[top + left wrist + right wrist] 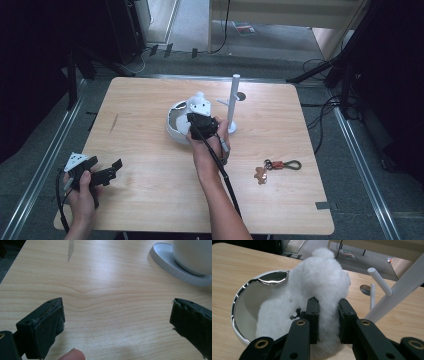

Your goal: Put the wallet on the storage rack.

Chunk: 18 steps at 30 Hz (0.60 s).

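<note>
Black fingers (313,320) of the right gripper (328,320) rise from the bottom centre of the right gripper view, clamped on a fold of the white plush toy (322,282), whose fluffy body fills the middle of that frame and hangs partly inside the white bowl (242,305) at the left. The toy sits directly ahead of those fingers and between them, its long axis running from the lower centre up to the small tuft at the upper middle, leaning over the bowl's shiny rim. In the high view the same gripper (202,122) is at the centre of the tabletop (150,195), right at the bowl (172,127), so the right hand is plainly the nearer one. Near the lower left corner the left gripper (107,172) hovers well apart from the bowl, and the left gripper view shows its fingers (47,325) spread wide with nothing between them. Judging by this, lowering the toy into the bowl is what comes next. Counted: one toy, one bowl, one white peg stand (233,102) just right of the bowl, one key ring with a brown charm (277,167) at the lower right.
</note>
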{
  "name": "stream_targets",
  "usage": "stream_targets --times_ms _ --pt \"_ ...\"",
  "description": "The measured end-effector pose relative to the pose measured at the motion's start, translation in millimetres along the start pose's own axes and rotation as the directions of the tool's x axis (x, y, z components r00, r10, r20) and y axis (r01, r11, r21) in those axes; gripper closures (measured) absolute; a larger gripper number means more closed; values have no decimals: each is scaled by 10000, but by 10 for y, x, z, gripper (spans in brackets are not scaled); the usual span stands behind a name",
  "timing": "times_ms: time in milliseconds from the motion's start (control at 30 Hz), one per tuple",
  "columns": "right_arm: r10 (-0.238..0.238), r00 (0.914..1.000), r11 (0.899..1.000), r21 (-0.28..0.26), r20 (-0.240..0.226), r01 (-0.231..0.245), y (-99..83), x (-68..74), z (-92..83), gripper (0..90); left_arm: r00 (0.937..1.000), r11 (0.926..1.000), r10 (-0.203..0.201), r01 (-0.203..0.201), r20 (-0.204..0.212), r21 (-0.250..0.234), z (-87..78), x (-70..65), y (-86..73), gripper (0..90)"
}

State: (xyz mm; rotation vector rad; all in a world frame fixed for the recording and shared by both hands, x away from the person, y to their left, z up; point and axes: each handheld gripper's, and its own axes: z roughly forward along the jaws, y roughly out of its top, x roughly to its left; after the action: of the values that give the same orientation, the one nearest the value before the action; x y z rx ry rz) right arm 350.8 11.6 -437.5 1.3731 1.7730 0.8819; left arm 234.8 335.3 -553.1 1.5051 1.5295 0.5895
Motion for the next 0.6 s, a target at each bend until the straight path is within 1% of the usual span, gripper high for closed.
stream_targets --times_ms 33,100,267,300,333,400,467,567,600 --pt "70 10000 10000 -7 -30 -70 -2 2 7 753 10000 10000 -8 8 5 -3 0 0 0 5" --pt "224 9994 9997 -90 -252 -227 -10 1 22 747 10000 10000 -11 11 6 -1 0 0 0 5" --pt "237 9974 9995 -191 -682 -251 -34 23 34 717 10000 10000 37 -37 2 28 0 -1 0 5" --pt "263 9951 9992 -282 -951 -292 -38 24 31 710 10000 10000 47 -47 -3 24 0 -1 0 5" --pt "321 9932 9988 -328 -1122 -360 -43 30 24 708 10000 10000 47 -47 6 28 1 0 0 5" --pt "280 9919 9989 -350 -1237 -326 -55 54 17 703 10000 10000 60 -60 12 33 1 0 0 5" --pt "304 9877 9988 -330 -1531 -359 -73 76 20 697 10000 10000 68 -68 6 48 1 -1 1 5" --pt "293 9843 9994 -120 -1739 -319 -107 111 48 694 10000 10000 60 -60 16 63 0 -1 1 5" --pt "280 9838 9994 -165 -1770 -315 -118 113 55 693 10000 10000 55 -55 15 60 1 -1 1 5"
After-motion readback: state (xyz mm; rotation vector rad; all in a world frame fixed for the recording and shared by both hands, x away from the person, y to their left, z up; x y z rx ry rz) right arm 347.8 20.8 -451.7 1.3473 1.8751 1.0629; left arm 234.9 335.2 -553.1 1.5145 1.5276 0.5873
